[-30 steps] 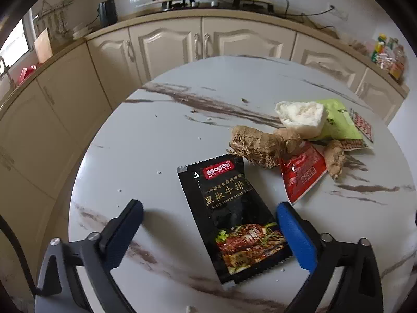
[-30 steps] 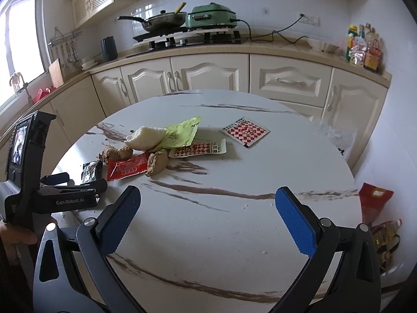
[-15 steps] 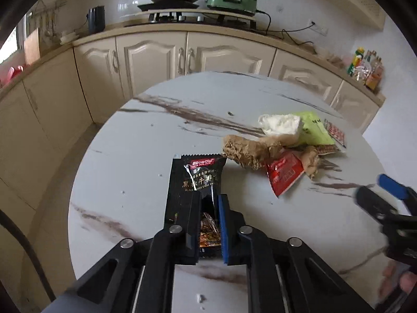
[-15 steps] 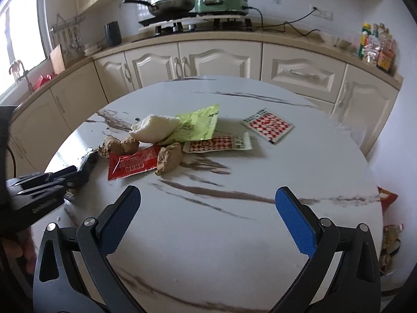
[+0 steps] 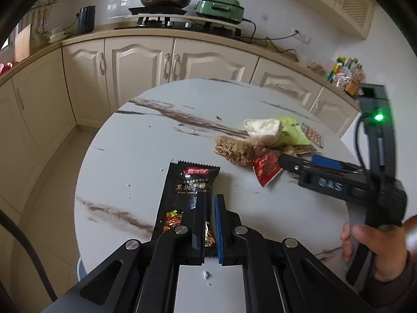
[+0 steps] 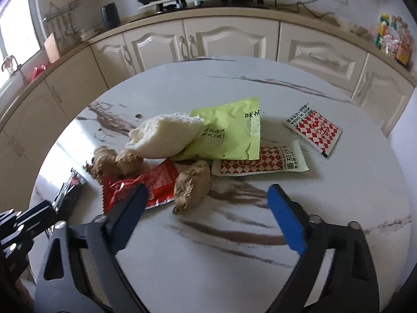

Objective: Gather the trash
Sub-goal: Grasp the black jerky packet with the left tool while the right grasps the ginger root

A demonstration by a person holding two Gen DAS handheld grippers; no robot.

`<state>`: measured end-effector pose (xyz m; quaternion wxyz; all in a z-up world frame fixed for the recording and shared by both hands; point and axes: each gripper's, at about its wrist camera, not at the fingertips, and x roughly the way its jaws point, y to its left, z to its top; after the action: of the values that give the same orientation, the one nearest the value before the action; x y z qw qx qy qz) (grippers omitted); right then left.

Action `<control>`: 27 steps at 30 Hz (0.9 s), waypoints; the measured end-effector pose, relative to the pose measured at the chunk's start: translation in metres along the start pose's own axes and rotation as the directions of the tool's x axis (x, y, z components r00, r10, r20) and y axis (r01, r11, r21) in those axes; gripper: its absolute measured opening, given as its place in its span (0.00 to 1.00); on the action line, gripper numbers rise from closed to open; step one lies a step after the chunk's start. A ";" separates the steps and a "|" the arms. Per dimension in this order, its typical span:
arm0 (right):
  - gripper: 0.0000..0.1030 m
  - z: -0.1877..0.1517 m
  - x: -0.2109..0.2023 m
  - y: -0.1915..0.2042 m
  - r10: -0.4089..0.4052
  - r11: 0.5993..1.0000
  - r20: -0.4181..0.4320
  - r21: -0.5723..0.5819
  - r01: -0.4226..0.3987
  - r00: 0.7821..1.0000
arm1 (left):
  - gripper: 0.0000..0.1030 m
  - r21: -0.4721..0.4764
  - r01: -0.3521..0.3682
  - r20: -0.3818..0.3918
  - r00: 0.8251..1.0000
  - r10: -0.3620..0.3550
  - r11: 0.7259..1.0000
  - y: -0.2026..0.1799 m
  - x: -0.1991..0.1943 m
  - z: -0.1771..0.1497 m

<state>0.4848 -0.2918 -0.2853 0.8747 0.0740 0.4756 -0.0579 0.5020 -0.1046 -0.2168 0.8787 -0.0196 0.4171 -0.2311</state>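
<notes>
Your left gripper (image 5: 208, 219) pinches the limp black sachet (image 5: 191, 186) lower-center; right gripper (image 6: 208, 198), nothing between, closing toward the red sachet (image 6: 142, 186): take its flat edge.

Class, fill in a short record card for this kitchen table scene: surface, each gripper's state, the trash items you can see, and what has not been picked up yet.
surface: round marble table
left gripper: shut on the black sauce packet
right gripper: jaws closing, nothing between the pads, above the ginger piece and red packet
other trash: green packet, white bun, checkered ketchup packet, small checkered sachet, second ginger root
not yet collected: everything except the black sauce packet
</notes>
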 end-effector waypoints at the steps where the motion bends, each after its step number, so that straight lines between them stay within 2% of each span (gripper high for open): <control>1: 0.76 0.001 0.000 -0.002 -0.011 1.000 0.002 0.008 0.011 1.000 | 0.02 0.001 0.004 0.007 1.000 -0.004 1.000 0.001 -0.003 0.000; 5: 0.56 0.001 -0.001 -0.005 -0.044 0.999 0.006 0.010 0.044 0.999 | 0.03 0.003 0.018 0.003 1.000 -0.018 1.000 0.006 -0.007 -0.001; 7: 0.40 0.001 -0.002 -0.003 -0.048 0.999 0.009 -0.005 0.048 0.999 | 0.03 0.000 0.014 -0.011 1.000 -0.014 1.000 0.008 -0.006 -0.003; 8: 0.26 0.000 -0.003 -0.002 -0.047 0.999 0.010 -0.008 0.047 0.999 | 0.03 -0.012 0.003 -0.015 1.000 -0.003 1.000 0.010 -0.006 -0.003; 9: 0.22 0.001 -0.002 0.000 -0.056 0.998 0.010 -0.016 0.056 0.998 | 0.04 -0.024 0.001 -0.015 1.000 -0.002 1.000 0.012 -0.006 -0.003; 12: 0.22 0.000 -0.003 -0.001 -0.043 0.999 0.011 -0.018 0.044 0.999 | 0.12 -0.035 0.008 -0.026 1.000 -0.009 0.999 0.016 -0.006 -0.003; 14: 0.22 -0.002 -0.006 -0.002 -0.034 0.999 0.012 -0.021 0.034 0.999 | 0.30 -0.036 -0.001 -0.034 0.999 0.000 0.999 0.016 -0.004 -0.002; 16: 0.22 -0.004 -0.012 -0.005 -0.025 1.000 0.027 -0.016 0.026 0.999 | 0.41 -0.028 -0.013 -0.036 0.999 0.012 1.000 0.014 -0.003 -0.001; 20: 0.22 -0.009 -0.030 -0.009 0.004 1.000 0.060 -0.004 -0.004 0.998 | 0.47 -0.016 -0.018 -0.041 0.999 0.018 1.000 0.008 0.002 0.001; 27: 0.22 -0.019 -0.059 -0.005 0.106 0.994 0.099 -0.016 -0.104 0.989 | 0.47 0.046 -0.111 -0.043 0.993 0.113 0.993 0.000 0.021 0.009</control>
<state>0.4365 -0.2916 -0.2466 0.8996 0.0911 0.4270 -0.0128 0.5203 -0.1153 -0.2263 0.8808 0.0280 0.4324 -0.1908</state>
